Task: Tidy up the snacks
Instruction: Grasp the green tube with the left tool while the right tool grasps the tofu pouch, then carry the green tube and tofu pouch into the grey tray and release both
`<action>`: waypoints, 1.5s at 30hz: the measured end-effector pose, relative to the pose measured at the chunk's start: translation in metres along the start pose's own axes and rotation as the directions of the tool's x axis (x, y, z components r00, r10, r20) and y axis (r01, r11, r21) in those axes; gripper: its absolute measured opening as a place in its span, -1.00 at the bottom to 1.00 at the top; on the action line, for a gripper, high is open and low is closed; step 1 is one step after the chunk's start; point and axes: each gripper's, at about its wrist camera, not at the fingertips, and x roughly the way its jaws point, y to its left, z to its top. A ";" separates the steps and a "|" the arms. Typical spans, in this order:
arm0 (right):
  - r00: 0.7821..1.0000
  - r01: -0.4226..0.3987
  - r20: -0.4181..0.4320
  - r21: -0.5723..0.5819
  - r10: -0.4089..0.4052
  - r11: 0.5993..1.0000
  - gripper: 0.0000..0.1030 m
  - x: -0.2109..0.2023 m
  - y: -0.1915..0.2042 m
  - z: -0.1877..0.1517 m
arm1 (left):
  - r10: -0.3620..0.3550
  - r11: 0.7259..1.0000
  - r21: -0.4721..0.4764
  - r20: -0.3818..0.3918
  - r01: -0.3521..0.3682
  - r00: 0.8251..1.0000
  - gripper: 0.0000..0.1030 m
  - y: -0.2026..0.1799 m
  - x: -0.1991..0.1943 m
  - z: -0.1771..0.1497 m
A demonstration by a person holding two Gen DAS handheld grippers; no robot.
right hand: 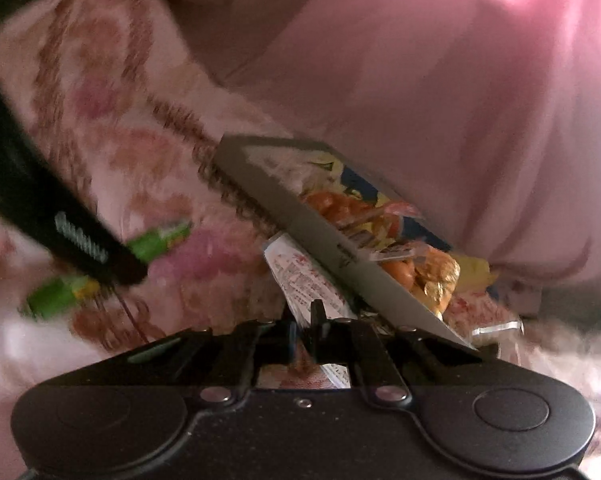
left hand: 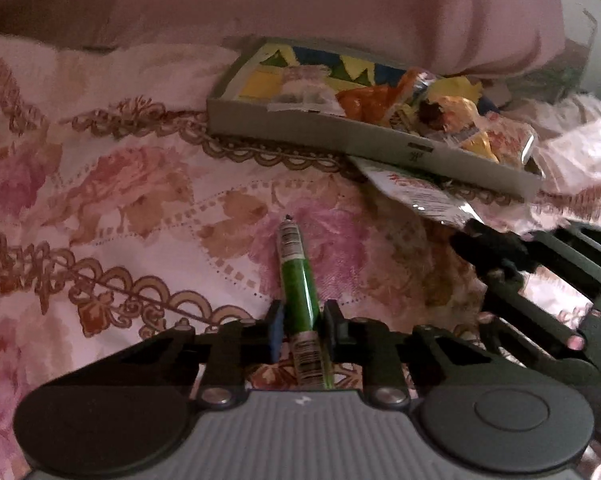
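A green snack stick [left hand: 298, 292] with barcode labels lies lengthwise between the fingers of my left gripper [left hand: 302, 312], which is shut on it just above the flowered bedspread. A shallow grey cardboard box [left hand: 340, 136] at the upper right holds several bright snack packets [left hand: 360, 104]. A white and red packet [left hand: 416, 192] pokes out from under the box's front edge. My right gripper [right hand: 306, 320] is shut on that white and red packet [right hand: 300, 276], close under the box wall [right hand: 300, 220]. The right wrist view is blurred and shows the left gripper [right hand: 128, 268] with the green stick [right hand: 160, 238].
Everything rests on a soft bedspread [left hand: 140, 200] with pink flowers and brown scrollwork. A big pink pillow or quilt [left hand: 340, 8] rises right behind the box. The right gripper [left hand: 476, 236] reaches in from the right, near the box's front corner.
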 end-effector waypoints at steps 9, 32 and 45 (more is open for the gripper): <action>0.992 -0.063 -0.058 0.552 0.114 0.832 -0.91 -0.059 -0.053 0.001 | -0.076 0.986 -0.152 -0.061 0.066 0.995 -0.61 0.012 -0.007 -0.002; 0.979 0.059 -0.185 0.657 0.085 0.752 -0.40 -0.039 -0.067 -0.031 | -0.137 0.975 -0.191 -0.101 0.116 0.985 -0.61 0.007 -0.009 -0.006; 0.981 0.030 -0.171 0.616 0.097 0.787 -0.80 -0.029 -0.065 -0.031 | -0.137 0.984 -0.129 -0.132 0.120 0.982 -0.57 0.003 -0.002 -0.004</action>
